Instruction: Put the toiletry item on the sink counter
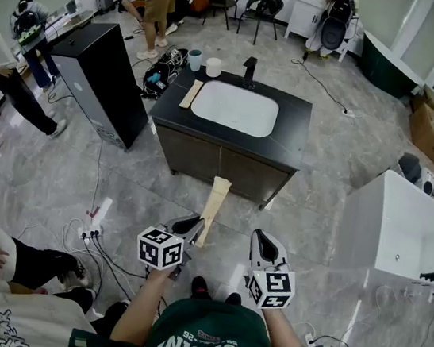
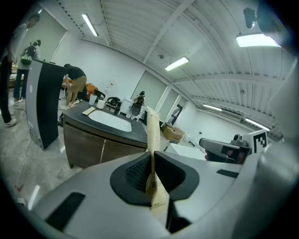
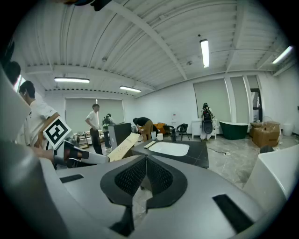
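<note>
A long flat beige toiletry pack sticks forward out of my left gripper, which is shut on its near end. In the left gripper view the pack stands upright between the pads of that gripper. Ahead stands the dark sink counter with a white basin and a black faucet. My right gripper is beside the left one, shut with nothing in it; its own view shows its pads closed together, the pack at the left and the counter beyond.
On the counter lie another beige pack and two cups. A black cabinet stands left of it and a white bathtub to the right. A power strip with cables lies on the floor at left. People stand and sit around.
</note>
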`<state>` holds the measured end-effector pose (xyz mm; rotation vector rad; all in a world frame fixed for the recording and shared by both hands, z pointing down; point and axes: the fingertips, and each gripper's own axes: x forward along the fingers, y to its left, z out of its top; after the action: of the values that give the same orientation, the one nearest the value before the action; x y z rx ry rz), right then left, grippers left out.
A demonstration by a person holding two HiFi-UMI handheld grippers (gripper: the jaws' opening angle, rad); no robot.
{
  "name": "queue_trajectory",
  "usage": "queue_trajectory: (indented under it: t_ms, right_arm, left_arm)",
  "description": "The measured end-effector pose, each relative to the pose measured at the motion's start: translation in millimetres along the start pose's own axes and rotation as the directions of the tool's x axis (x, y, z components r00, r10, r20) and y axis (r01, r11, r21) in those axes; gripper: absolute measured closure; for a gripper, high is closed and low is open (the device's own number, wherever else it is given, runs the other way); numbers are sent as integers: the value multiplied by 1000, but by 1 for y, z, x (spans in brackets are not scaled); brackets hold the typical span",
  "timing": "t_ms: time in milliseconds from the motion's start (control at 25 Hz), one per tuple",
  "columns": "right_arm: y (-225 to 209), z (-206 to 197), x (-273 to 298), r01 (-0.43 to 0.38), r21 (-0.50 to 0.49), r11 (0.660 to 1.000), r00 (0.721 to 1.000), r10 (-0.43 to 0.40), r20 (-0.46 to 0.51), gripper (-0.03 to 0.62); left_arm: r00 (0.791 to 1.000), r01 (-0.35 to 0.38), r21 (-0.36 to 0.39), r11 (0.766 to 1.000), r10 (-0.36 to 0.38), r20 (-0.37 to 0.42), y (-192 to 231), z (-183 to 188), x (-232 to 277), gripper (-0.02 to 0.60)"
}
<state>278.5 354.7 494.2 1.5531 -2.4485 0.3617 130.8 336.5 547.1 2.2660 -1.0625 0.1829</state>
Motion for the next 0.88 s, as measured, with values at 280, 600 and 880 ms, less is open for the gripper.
queue_trajectory:
  t_ms: [280,600,880]
  right_arm:
    - [-1,1,9,5,-11,1000,1000,-5,-15,553]
    - [-4,1,13,23,-1,1000,999,-23,-22,553]
    - [0,1,22,24,2,1000,999,-24,-24,553]
  left_arm:
    - [1000,-9,-6,1000,9,8,8,5,1,546]
    - [1000,3,-12,1000,-3,-8,12,6,6,546]
    - [1000,11,-14,1000,-11,-12,20,8,6,546]
